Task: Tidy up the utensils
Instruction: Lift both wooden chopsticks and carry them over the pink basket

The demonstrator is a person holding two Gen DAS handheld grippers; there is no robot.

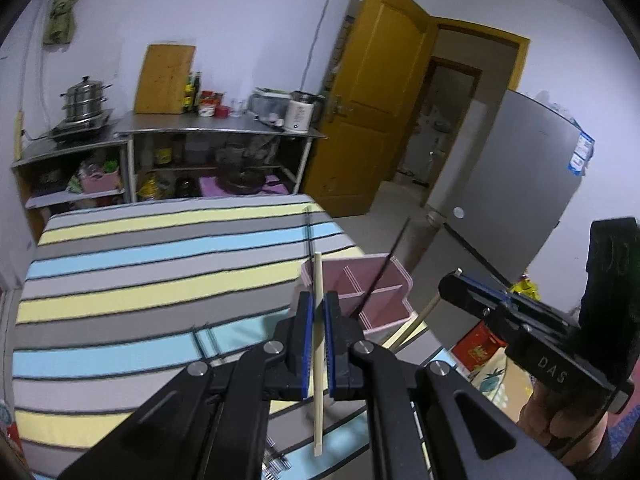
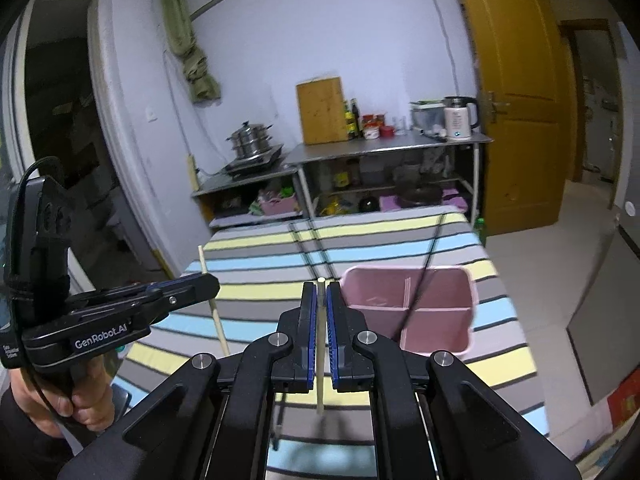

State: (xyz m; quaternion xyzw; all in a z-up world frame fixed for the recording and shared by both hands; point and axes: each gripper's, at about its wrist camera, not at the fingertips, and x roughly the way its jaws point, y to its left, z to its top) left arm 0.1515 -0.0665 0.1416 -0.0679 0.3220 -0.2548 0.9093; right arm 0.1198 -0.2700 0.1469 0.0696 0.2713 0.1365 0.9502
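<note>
My left gripper [image 1: 318,296] is shut on a pale wooden chopstick [image 1: 318,400] that stands nearly upright between its blue pads. It hangs over the striped tablecloth [image 1: 140,280], just left of a pink divided organizer [image 1: 384,312]. A thin black chopstick [image 1: 386,264] leans out of that organizer. My right gripper [image 2: 320,292] is shut on a second pale chopstick [image 2: 320,380], also left of the pink organizer [image 2: 436,328], where the black chopstick [image 2: 426,268] leans. Each gripper also shows in the other's view: the right gripper [image 1: 446,284] and the left gripper [image 2: 214,280], each in a hand.
Steel shelves [image 2: 384,146] against the far wall carry a stacked steamer pot [image 2: 250,140], a cutting board [image 2: 322,108] and a kettle [image 2: 460,118]. A yellow door [image 2: 516,92] stands open at the right. A grey fridge [image 1: 520,184] and a red box [image 1: 478,346] sit beside the table.
</note>
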